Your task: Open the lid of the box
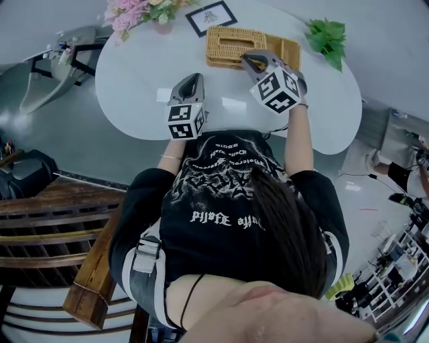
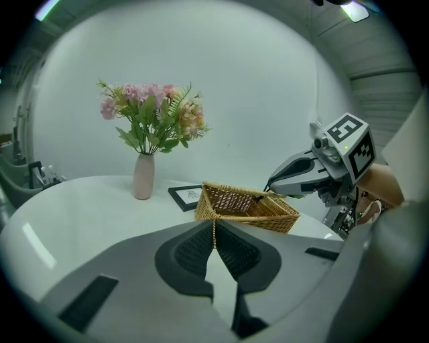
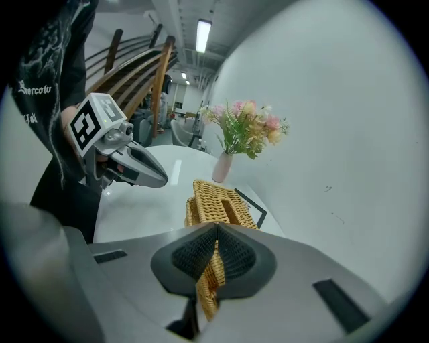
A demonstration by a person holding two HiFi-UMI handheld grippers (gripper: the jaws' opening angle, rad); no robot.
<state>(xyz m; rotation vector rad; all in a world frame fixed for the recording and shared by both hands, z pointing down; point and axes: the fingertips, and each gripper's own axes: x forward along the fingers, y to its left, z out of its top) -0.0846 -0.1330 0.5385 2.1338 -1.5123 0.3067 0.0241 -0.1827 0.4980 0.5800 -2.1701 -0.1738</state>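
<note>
Likely weighs little and flexes slightly: wicker box (image 1: 231, 45) at the far side of the desk (image 1: 134, 74). Best held by the woven rim of the lid (image 3: 208, 197), here pinched between closed fingers of the right gripper (image 3: 214, 228); left gripper (image 2: 214, 222) fingers shut, empty.

This looks like a staged home corner set up inside a big work hall. A white oval table (image 1: 134, 87) carries a vase of pink flowers (image 2: 143, 175), a framed card (image 1: 210, 17) and a leafy plant (image 1: 328, 37), with a slatted wooden bench (image 1: 60, 214) beside it. Around them are bare grey flooring, a ceiling strip light (image 3: 203, 35), cluttered shelves (image 1: 395, 281) and a loose cable (image 1: 355, 177).
</note>
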